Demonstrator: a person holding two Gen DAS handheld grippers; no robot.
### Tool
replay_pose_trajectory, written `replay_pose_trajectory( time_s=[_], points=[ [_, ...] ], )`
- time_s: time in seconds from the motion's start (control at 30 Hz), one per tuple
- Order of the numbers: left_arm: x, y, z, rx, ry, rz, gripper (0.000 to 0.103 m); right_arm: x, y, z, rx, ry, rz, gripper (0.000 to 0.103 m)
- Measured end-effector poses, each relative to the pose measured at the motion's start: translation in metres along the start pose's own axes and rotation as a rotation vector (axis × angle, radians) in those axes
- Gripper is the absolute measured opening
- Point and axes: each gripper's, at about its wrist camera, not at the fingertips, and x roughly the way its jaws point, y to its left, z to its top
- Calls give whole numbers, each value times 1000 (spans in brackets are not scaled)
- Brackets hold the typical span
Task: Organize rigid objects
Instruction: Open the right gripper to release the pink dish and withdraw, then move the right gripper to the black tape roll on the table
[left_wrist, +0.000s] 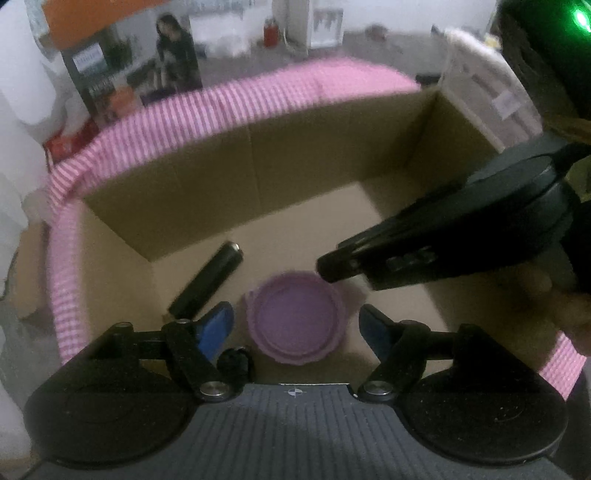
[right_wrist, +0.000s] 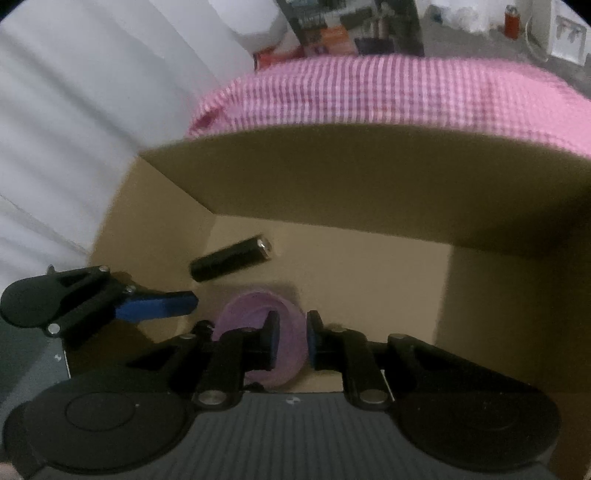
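Two objects lie on the floor of a cardboard box (left_wrist: 229, 177): a purple lid (left_wrist: 295, 321) at lower centre of the left wrist view and a black cylinder (left_wrist: 207, 282) just left of it, lying tilted with its metal-tipped end toward the upper right. The lid and the cylinder sit near each other but apart. The left gripper (left_wrist: 295, 326) hangs over the lid with its blue fingers (left_wrist: 216, 328) spread wide, one on each side of the lid; whether they touch it cannot be told. The right gripper (left_wrist: 334, 267) enters from the right edge of that frame, its black tip just above the lid's upper right rim.

From the right wrist view, the right gripper (right_wrist: 289, 339) has its fingers (right_wrist: 272, 338) close together with the rim of the lid (right_wrist: 255, 314) between them; it looks clamped on that rim, though blur leaves contact unsure. The cylinder (right_wrist: 231, 258) lies above and left of the lid. One blue finger of the left gripper (right_wrist: 159, 304) reaches in from the left edge. A pink checked cloth (right_wrist: 369, 96) runs along the box's top edge in the upper part of both frames.
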Motion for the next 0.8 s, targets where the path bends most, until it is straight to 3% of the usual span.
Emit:
replay_pose_trajectory(
  time_s=[0.13, 0.27, 0.4, 0.53, 0.67, 0.8],
  points=[
    [-45, -8, -12, 8, -123, 5, 80, -51, 3, -16, 0, -105, 28, 22],
    [-91, -19, -30, 37, -233, 17, 80, -116, 9, -50, -13, -255, 29, 59],
    [-120, -30, -58, 40, -286, 2, 80, -181, 17, -101, -57, -401, -31, 68],
    [-129, -36, -95, 8, -296, -66, 80, -236, 28, -149, -105, -494, -142, 100],
    [-124, -39, -137, -48, -297, -110, 81, -266, 50, -190, -211, -536, -275, 103],
    [-104, -51, -175, -78, -259, -111, 81, -244, 57, -220, -207, -448, -246, 103]
  ],
)
